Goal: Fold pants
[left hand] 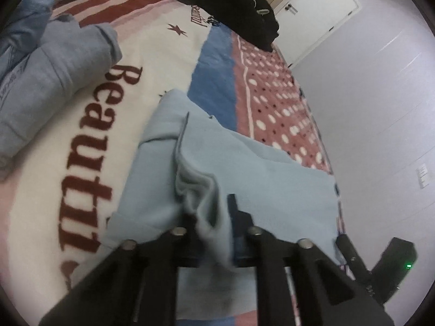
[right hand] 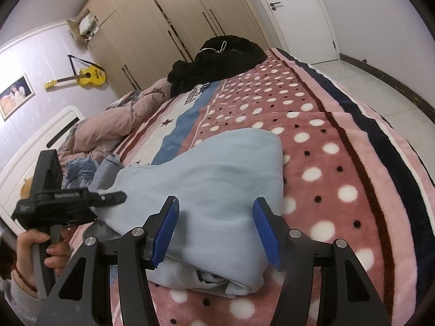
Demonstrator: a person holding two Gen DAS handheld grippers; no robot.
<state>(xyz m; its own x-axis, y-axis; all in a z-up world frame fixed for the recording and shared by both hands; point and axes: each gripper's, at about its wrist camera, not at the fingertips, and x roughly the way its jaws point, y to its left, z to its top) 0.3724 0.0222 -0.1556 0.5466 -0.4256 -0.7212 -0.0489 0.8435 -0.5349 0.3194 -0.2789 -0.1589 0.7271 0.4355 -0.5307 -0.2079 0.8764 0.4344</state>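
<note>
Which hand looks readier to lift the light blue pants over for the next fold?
Probably the left. The left gripper is already pinched shut on a bunched edge of the light blue pants, while the right gripper has its blue fingers spread open above the cloth.

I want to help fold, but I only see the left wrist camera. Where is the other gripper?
Observer: The right gripper sits over the near end of the light blue pants.
Operator: Is it squeezing them?
Observer: It doesn't look so. Its blue fingers stand apart, one on each side of the folded cloth.
Operator: Is there anything fun in the room?
Observer: A yellow guitar hangs on the wall beside the wardrobe.
</note>
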